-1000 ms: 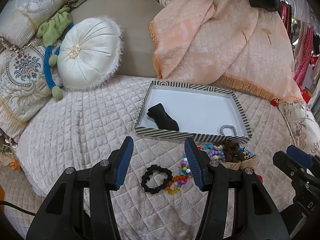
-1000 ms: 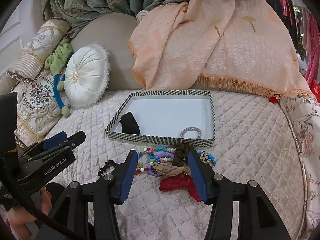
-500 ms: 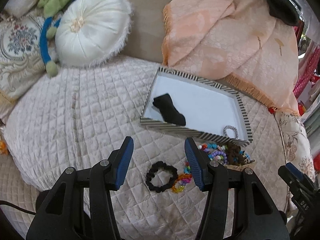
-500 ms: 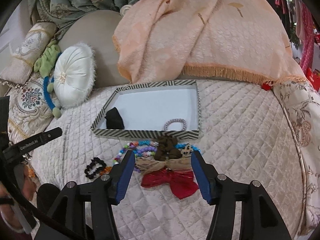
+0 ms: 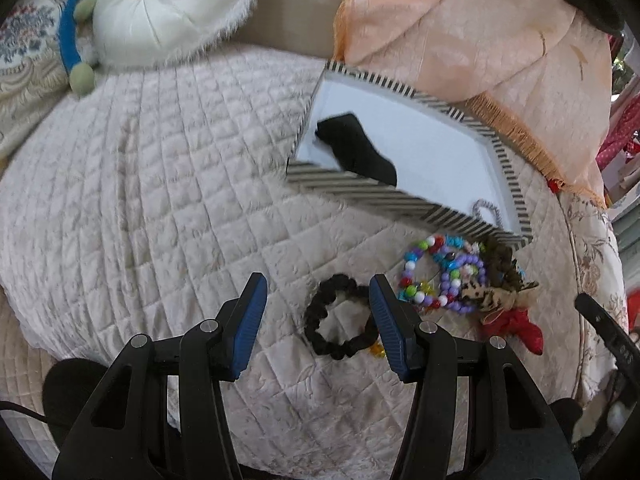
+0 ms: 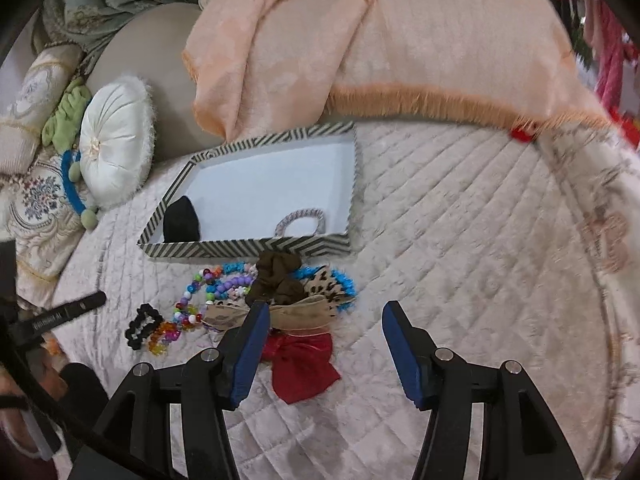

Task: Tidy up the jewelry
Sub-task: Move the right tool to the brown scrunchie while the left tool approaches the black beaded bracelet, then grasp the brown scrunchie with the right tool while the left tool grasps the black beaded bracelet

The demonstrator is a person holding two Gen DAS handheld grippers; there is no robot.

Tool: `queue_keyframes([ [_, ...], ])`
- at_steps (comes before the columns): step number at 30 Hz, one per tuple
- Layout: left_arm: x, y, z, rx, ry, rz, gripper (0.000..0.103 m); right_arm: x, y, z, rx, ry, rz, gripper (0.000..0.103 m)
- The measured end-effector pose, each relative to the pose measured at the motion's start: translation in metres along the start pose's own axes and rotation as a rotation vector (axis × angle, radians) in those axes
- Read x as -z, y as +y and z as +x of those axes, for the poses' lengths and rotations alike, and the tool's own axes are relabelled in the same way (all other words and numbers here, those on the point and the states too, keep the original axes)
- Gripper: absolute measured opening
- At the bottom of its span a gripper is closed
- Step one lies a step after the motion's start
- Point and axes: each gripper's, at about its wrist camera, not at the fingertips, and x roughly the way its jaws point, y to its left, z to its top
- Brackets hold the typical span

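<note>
A striped tray lies on the quilted bed, holding a black item and a silver hair tie. In front of it lie bead bracelets, a brown scrunchie, a leopard bow, a tan bow, a red bow and a black scrunchie. My left gripper is open, just above the black scrunchie. My right gripper is open over the red bow.
A white round cushion, patterned pillows and a green-blue plush toy lie at the back left. A peach fringed throw drapes behind the tray. The bed edge curves off at the right.
Both grippers have moved down and closer to the pile. The left one now has the black scrunchie between its fingers; the right one has shifted over the red bow. Both stay open.
</note>
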Motion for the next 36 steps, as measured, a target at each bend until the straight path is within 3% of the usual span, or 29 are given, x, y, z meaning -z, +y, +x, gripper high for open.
queue_keyframes([
  [6,0.004,0.008,0.024,-0.002,0.058,-0.023,0.053,-0.012,0.020,0.041,-0.065,0.065,-0.054,0.056],
  [12,0.007,0.005,0.044,0.027,0.106,-0.015,0.060,-0.019,0.031,0.083,-0.043,0.114,-0.082,0.056],
  [19,0.008,-0.001,0.062,-0.029,0.115,0.034,0.060,-0.021,0.036,0.115,-0.034,0.154,-0.140,0.055],
  [21,0.009,-0.003,0.063,-0.036,0.100,0.043,0.060,-0.018,0.033,0.117,-0.065,0.133,-0.134,0.035],
  [22,0.009,-0.004,0.064,-0.040,0.089,0.047,0.059,-0.017,0.030,0.117,-0.079,0.136,-0.122,0.032],
  [23,0.010,-0.003,0.064,-0.039,0.078,0.043,0.056,-0.016,0.027,0.114,-0.090,0.135,-0.106,0.025],
  [25,0.010,-0.001,0.066,-0.073,0.062,0.035,0.022,-0.016,0.024,0.102,-0.100,0.110,-0.093,0.020],
  [27,0.009,0.002,0.065,-0.050,0.066,0.024,0.015,-0.017,0.023,0.083,-0.116,0.073,-0.093,0.018],
  [30,0.004,0.007,0.058,-0.015,0.076,0.000,0.011,-0.022,0.021,0.057,-0.152,0.026,-0.073,0.018],
  [36,-0.002,-0.003,0.024,0.013,0.008,0.025,0.010,-0.029,0.023,0.015,-0.207,-0.045,-0.049,0.017],
])
